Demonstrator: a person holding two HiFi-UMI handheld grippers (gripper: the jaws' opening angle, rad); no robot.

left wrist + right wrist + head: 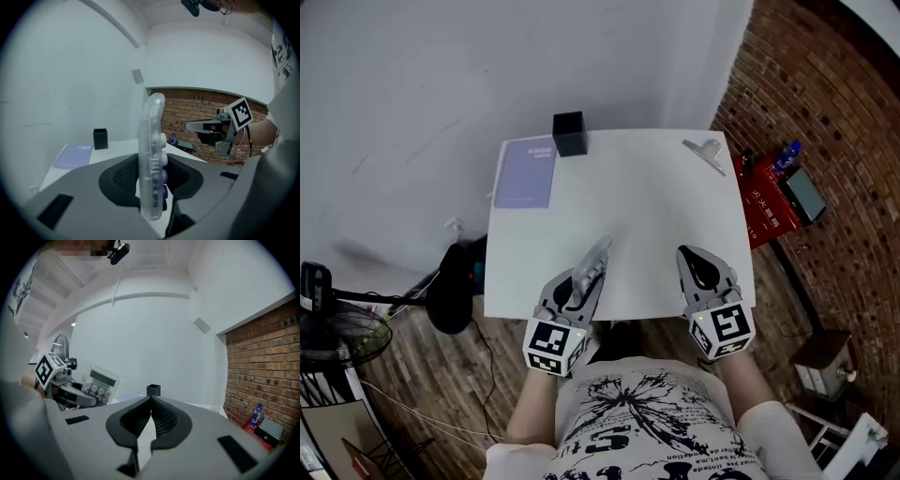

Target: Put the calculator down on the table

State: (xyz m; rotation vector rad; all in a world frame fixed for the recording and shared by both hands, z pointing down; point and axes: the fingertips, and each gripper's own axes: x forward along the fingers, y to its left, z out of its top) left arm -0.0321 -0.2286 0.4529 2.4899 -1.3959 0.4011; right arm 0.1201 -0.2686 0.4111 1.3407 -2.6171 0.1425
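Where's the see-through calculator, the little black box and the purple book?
See-through plastic calculator [151, 140]: left gripper view, its clear edge.
Small black open box [570, 142]: head view, its side wall.
Purple notebook [526, 174]: head view, middle of cover.

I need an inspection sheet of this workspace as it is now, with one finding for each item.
Surface: white table, mostly bare.
Job's things: calculator, held on edge over the table's near side.
Clutter: purple notebook, black box and metal clip near the far edge.
Grippers: left gripper shut on the calculator; right gripper shut, empty.
Cables: thin cable on the floor, left of the table.
Surroundings: brick wall, red box and bottle at right; fan at left.
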